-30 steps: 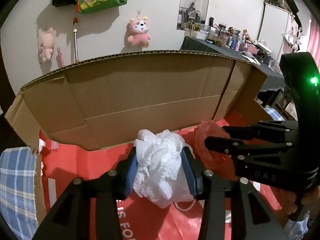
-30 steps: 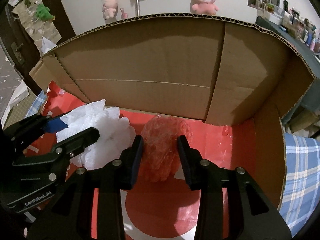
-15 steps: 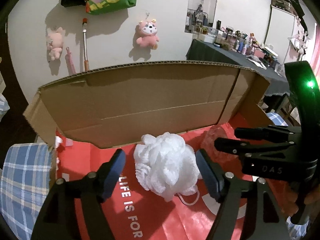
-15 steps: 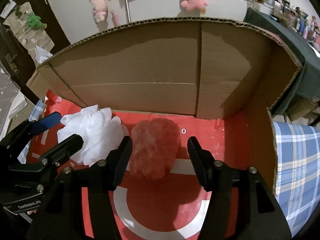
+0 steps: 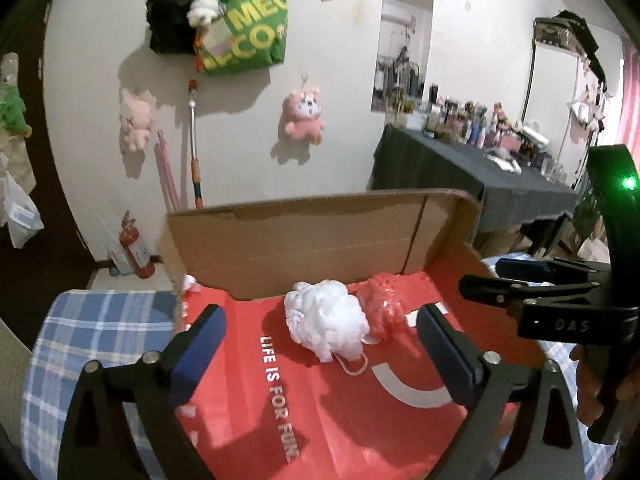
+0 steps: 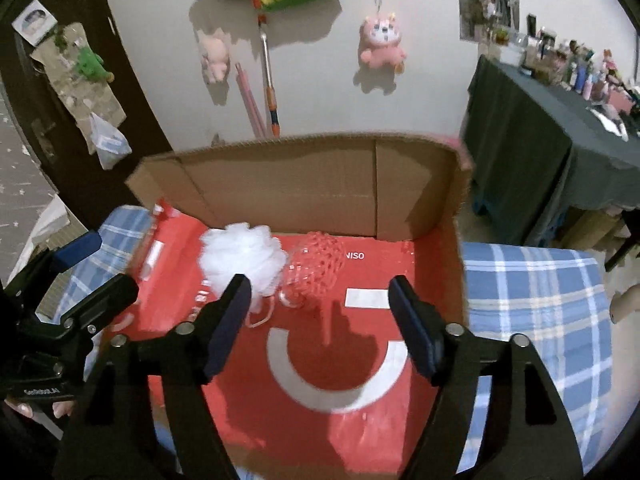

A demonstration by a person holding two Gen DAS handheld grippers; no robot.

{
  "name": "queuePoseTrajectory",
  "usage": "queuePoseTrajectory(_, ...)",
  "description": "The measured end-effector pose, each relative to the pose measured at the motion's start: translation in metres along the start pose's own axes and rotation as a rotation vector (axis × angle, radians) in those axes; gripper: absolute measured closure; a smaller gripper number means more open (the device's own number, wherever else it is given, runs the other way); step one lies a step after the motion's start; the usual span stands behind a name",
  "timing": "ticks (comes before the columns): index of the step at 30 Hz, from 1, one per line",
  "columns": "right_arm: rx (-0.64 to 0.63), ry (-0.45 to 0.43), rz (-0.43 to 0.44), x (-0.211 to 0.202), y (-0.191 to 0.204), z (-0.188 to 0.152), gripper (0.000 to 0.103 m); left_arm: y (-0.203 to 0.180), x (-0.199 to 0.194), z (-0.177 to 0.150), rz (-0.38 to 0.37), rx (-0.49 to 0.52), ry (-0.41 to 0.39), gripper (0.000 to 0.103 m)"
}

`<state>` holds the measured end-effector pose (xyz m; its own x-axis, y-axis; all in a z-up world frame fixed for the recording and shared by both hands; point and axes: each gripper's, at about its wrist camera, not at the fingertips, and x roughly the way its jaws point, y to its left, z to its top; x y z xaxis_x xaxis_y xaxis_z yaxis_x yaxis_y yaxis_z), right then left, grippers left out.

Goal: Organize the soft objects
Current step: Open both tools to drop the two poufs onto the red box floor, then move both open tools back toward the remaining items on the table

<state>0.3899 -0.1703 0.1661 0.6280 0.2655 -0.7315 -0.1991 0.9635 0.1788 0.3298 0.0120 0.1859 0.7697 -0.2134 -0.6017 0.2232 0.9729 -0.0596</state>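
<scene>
Both puffs are left lying side by side, touching, on the red bag (image 5: 320, 400) inside the cardboard box (image 6: 304, 196): one white puff (image 5: 326, 322) beyond the left gripper (image 5: 320, 340), one red puff (image 6: 318, 266) beyond the right gripper (image 6: 320, 320). Each gripper's jaws have just been opening and are spread wide, nothing pinched between them. The box's back wall is seen close behind the two puffs, with blue checked cloth (image 6: 532, 320) on either side.

A fluffy white mesh bath pouf (image 5: 326, 322) lies on the red floor of an open cardboard box (image 5: 320, 236), its loop cord trailing forward. A coral-red mesh pouf (image 5: 382, 300) rests touching its right side.
</scene>
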Motion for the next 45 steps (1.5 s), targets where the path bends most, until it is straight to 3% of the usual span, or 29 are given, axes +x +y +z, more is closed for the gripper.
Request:
queuePoseTrajectory(9,-0.053,-0.179,-0.033,-0.111,0.021,-0.033,0.022,-0.013,-0.102,-0.017,-0.014,-0.023,-0.135,0.000)
queuePoseTrajectory(12,-0.071,-0.244,-0.042,-0.144,0.028,-0.052,0.011,-0.014,-0.132,-0.029,-0.020,-0.048,-0.168,0.000)
queuePoseTrajectory(19,-0.142,-0.374,-0.065,-0.206,0.052,-0.101,0.011,-0.021,-0.190,-0.057,-0.016,-0.057,-0.259,0.000)
queuePoseTrajectory(22,-0.136,-0.409,-0.032,-0.224,0.058,-0.123,0.010,-0.023,-0.212,-0.075,-0.016,-0.060,-0.299,0.000)
queuePoseTrajectory(31,-0.142,-0.498,0.015,-0.257,0.071,-0.185,0.005,-0.036,-0.255,-0.132,-0.029,-0.058,-0.379,0.000)
queuePoseTrajectory(45,-0.139,-0.588,-0.155,-0.243,0.079,-0.276,0.005,-0.062,-0.267,-0.209,0.037,-0.024,-0.462,0.000)
